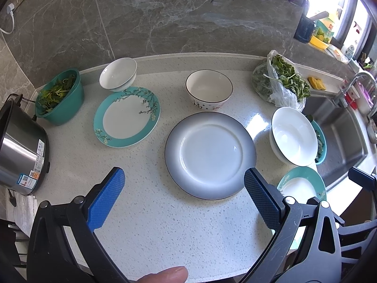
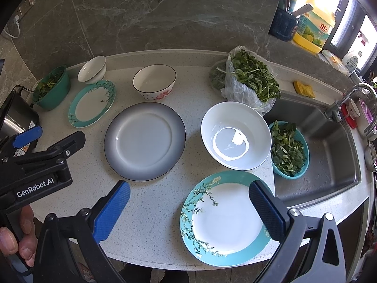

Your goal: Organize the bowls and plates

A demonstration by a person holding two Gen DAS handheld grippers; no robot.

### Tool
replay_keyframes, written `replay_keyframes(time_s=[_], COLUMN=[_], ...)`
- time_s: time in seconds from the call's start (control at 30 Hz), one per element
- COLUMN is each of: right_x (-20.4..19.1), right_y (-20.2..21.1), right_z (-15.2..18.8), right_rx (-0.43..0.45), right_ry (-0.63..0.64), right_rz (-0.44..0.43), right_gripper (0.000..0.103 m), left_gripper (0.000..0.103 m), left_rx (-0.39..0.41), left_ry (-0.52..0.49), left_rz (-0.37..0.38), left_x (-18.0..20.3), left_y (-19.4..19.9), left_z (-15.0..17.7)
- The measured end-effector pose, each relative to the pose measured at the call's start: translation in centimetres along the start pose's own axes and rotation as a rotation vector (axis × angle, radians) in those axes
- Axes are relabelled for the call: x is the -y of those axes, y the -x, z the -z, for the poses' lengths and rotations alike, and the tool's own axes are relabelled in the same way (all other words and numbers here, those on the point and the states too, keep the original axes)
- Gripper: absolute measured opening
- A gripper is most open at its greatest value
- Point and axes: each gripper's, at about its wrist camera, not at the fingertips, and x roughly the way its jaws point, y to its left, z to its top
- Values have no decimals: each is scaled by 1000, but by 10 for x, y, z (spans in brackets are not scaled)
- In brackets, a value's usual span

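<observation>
A grey-rimmed plate [image 1: 209,154] [image 2: 145,140] lies mid-counter. A teal floral plate [image 1: 127,115] [image 2: 92,103] lies at the back left, with a small white bowl [image 1: 118,73] [image 2: 92,68] behind it. A flower-patterned bowl [image 1: 208,89] [image 2: 154,81] stands behind the grey plate. A big white bowl [image 1: 293,139] [image 2: 235,135] sits to the right. A second teal floral plate [image 2: 226,219] [image 1: 302,184] lies at the front right edge. My left gripper [image 1: 185,180] is open, hovering before the grey plate. My right gripper [image 2: 189,193] is open, over the near teal plate.
A teal tub of greens [image 1: 60,96] and a steel pot [image 1: 18,146] stand at the left. A bag of greens [image 2: 249,77] lies at the back right. A teal colander of leaves [image 2: 288,149] sits at the edge of the sink [image 2: 329,146] on the right.
</observation>
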Motion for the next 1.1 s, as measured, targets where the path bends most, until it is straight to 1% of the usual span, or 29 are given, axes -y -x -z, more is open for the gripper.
replay_keyframes(time_s=[1.1], right_x=[4], right_y=[-4], right_z=[1], right_rx=[-10], right_ry=[-18], right_rz=[13], right_gripper=[103], left_gripper=[103], left_rx=[-7], left_ry=[-15], left_rz=[6], left_x=[6], left_y=[-6], left_z=[0])
